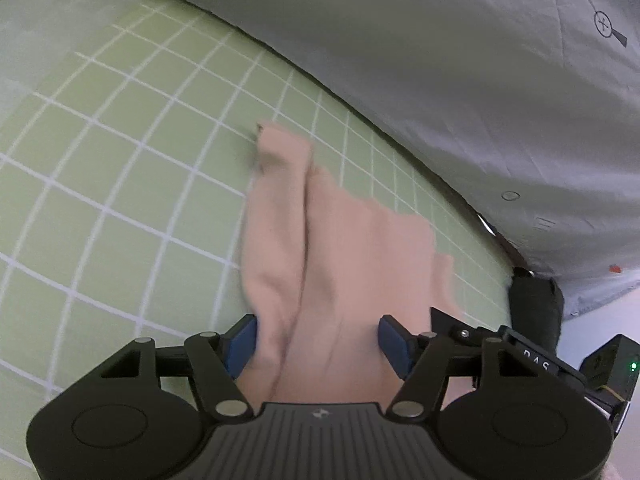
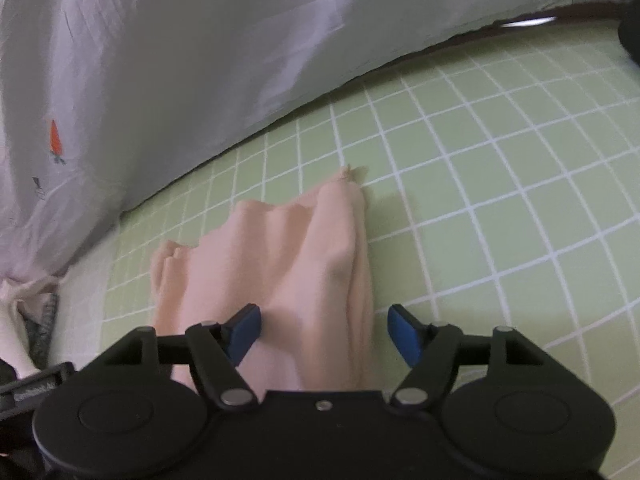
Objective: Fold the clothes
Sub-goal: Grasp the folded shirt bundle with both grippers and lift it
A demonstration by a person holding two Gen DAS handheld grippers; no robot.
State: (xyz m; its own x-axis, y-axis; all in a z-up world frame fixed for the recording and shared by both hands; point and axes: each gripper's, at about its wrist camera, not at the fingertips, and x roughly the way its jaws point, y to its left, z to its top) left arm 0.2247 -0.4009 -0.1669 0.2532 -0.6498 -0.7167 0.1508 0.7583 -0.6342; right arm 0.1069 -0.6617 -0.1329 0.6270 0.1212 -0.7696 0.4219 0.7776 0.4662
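Note:
A pale pink garment (image 1: 340,240) lies crumpled in loose folds on a green sheet with a white grid (image 1: 120,184). My left gripper (image 1: 318,340) is open, its blue pads on either side of the near end of the cloth. In the right wrist view the same pink garment (image 2: 280,256) lies ahead. My right gripper (image 2: 324,332) is open, its left pad over the cloth and its right pad over the green sheet (image 2: 500,200). Neither gripper holds the cloth.
A white quilt with small printed marks (image 1: 440,60) lies along the far side of the sheet, also in the right wrist view (image 2: 160,60). The other gripper's black body (image 1: 560,352) is at my left gripper's right. Other clothes (image 2: 28,320) lie at the left edge.

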